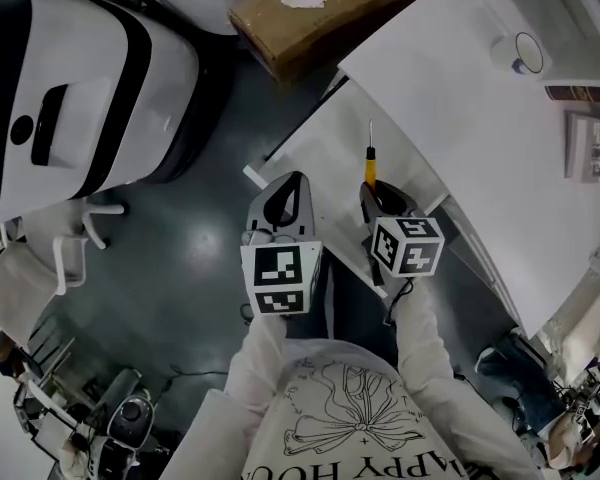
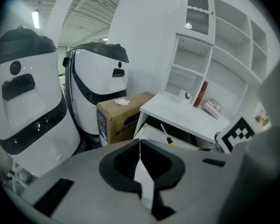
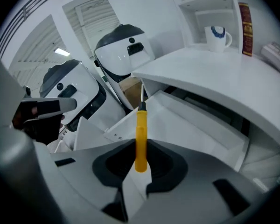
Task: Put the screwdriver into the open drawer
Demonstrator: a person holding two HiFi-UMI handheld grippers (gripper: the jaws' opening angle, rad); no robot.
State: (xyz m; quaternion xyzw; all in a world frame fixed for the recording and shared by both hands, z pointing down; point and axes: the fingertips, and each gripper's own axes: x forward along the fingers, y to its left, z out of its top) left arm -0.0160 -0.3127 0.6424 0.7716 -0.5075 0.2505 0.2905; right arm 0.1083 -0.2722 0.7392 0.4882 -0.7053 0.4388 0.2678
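Note:
The screwdriver has a yellow handle and a thin metal shaft. My right gripper is shut on its handle, and the shaft points away over the open white drawer. In the right gripper view the screwdriver stands upright between the black pads, above the drawer. My left gripper hangs just left of it over the drawer's near corner, its jaws together with nothing in them. From the left gripper view the screwdriver shows small above the drawer.
The drawer juts out from under a white desk that carries a mug and shelves. A cardboard box stands on the dark floor beside the desk. Large white machines fill the left side.

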